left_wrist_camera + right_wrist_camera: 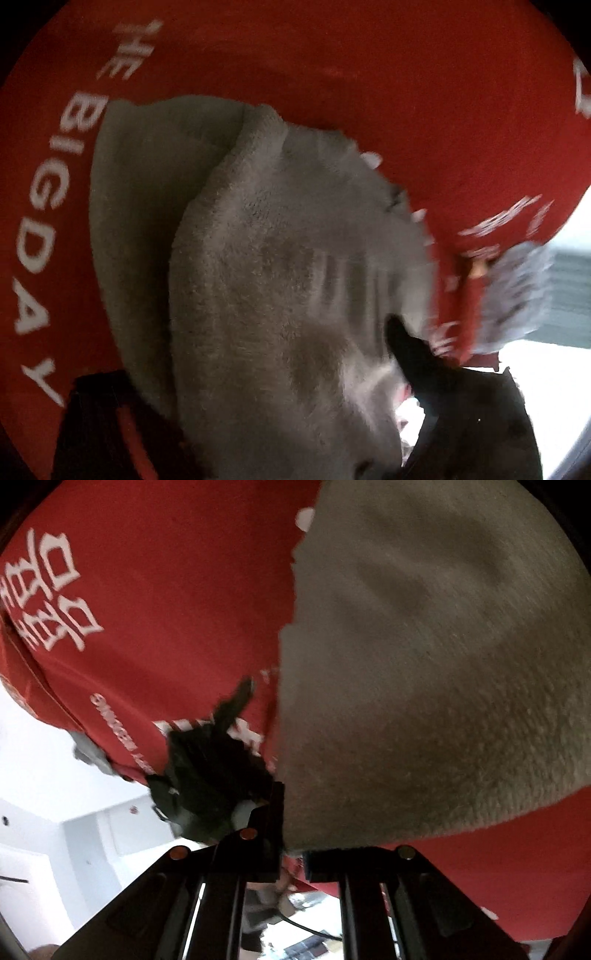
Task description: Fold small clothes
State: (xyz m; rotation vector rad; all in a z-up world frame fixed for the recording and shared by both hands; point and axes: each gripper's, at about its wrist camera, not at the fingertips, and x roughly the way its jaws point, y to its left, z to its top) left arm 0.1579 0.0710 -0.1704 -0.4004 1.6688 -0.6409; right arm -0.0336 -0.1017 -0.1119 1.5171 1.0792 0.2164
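Two grippers working a grey towel on a red cloth

The right gripper [286, 853] is clenching the near edge of the fuzzy grey terry towel [424, 686], which is lying over the red tablecloth printed with white lettering [166, 590]. The left gripper [258, 443] is sitting at the same folded towel [277, 258], fabric draping between its fingers; whether they are pressing it I cannot tell.
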